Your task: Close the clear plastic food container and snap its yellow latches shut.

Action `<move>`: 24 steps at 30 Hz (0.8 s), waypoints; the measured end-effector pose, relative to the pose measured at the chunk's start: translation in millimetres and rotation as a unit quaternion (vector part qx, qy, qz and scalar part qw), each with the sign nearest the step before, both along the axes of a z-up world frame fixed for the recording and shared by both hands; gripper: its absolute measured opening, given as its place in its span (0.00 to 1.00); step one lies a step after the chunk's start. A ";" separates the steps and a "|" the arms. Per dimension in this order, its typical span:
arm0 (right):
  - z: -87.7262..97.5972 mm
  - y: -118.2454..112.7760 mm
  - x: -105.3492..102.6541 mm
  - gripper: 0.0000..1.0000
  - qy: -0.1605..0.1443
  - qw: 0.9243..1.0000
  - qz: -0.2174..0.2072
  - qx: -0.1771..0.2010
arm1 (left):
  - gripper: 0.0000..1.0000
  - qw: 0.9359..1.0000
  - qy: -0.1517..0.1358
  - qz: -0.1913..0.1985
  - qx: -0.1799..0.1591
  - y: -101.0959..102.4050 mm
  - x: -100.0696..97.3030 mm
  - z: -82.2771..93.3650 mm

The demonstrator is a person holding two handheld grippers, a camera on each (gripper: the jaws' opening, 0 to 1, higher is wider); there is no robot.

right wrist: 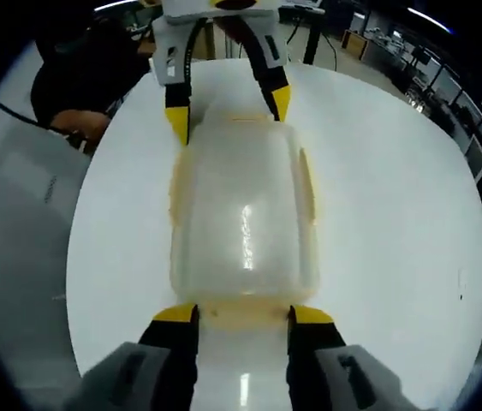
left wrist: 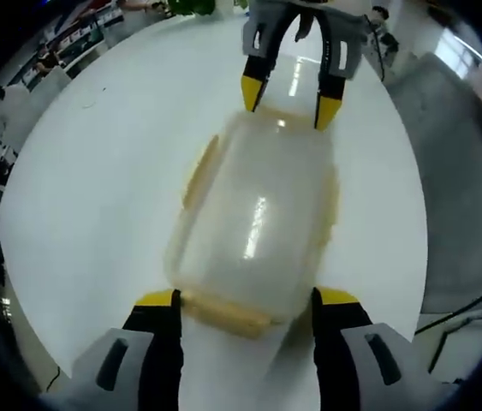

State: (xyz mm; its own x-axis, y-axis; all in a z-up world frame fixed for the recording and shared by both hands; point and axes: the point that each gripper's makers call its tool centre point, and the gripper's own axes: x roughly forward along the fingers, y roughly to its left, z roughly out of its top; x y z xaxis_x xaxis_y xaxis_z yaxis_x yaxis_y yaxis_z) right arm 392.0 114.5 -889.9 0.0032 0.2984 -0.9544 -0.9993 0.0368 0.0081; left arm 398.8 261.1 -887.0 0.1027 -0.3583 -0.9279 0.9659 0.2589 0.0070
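Clear container sits mid-table, lid on, one gripper at each short end. Left gripper — jaws spread, straddling the near end's yellow latch. Right gripper mirrors it at the opposite end, jaws spread around that end's latch (contact with the plastic can't be confirmed). Long-side latches look pale and blurred, so their state is unclear. Risk: uneven push from one end slides the box across the slick table — or a jaw tip skids off the latch without snapping it.
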 end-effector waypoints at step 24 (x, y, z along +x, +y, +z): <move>-0.9 -1.1 -0.4 0.38 0.000 1.000 0.008 -0.013 | 0.54 0.996 0.006 -0.075 0.043 8.2 -5.1 -2.0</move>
